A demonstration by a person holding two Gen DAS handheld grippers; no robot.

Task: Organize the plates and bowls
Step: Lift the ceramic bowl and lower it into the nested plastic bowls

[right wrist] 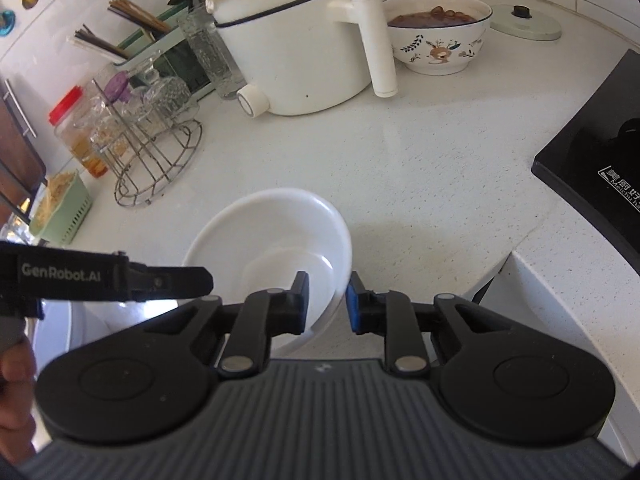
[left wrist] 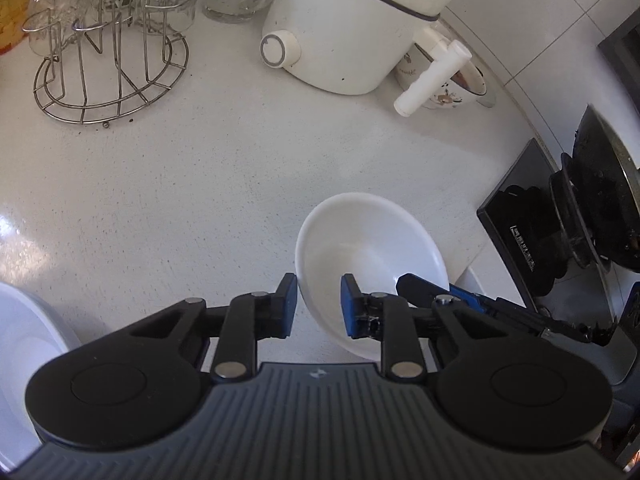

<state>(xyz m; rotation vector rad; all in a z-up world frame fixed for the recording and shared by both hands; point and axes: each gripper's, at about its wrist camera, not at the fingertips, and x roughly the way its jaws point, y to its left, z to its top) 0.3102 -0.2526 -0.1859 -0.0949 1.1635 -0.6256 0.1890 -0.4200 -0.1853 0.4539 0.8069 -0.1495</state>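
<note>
A plain white bowl [left wrist: 372, 248] is held tilted above the white counter, and it also shows in the right wrist view [right wrist: 272, 240]. My left gripper [left wrist: 319, 306] straddles its near-left rim, one finger outside and one inside. My right gripper [right wrist: 328, 304] straddles the opposite rim the same way; its fingers [left wrist: 424, 288] show past the bowl in the left wrist view. The left gripper's finger [right wrist: 176, 280] shows at the bowl's left in the right wrist view. A second white dish [left wrist: 24, 344] lies at the lower left.
A white electric cooker [right wrist: 296, 44] with a handle stands at the back. A patterned bowl of food [right wrist: 436, 36] and a lid [right wrist: 524, 20] sit to its right. A wire glass rack [left wrist: 112, 64] stands at the left. A black stove [right wrist: 596, 168] is at the right.
</note>
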